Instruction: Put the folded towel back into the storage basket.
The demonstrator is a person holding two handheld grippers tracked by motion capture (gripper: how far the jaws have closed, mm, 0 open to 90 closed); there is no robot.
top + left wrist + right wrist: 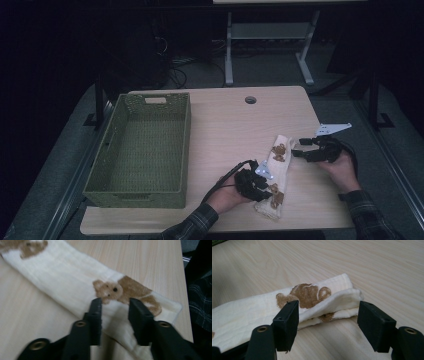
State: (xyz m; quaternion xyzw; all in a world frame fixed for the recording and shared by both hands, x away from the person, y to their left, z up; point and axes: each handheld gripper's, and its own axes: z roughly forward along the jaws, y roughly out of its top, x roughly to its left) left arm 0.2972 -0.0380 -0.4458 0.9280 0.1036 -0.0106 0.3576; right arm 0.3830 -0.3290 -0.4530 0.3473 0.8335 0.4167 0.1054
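The folded bear-print cloth (277, 170) lies on the bench (225, 130) between both parted hand-held grippers, left (115, 312) and right (328, 315); neither grips it. Closing shallowly could pinch one layer, unfolding it.

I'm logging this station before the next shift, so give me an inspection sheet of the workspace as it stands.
Surface: light wooden table, with a round hole near its far edge.
Job's things: folded cream cloth with brown bear prints, lying flat at the near right; green basket at the left, nothing seen inside.
Clutter: nothing seen.
Grippers: left claw open over the cloth's near end, jaws astride a bear print; right claw open, jaws either side of the cloth's folded far end, not pressing it.
Cables: a black cable trails from the left claw; more cables on the floor beyond the table.
Surroundings: dark room, grey floor, white table legs behind.
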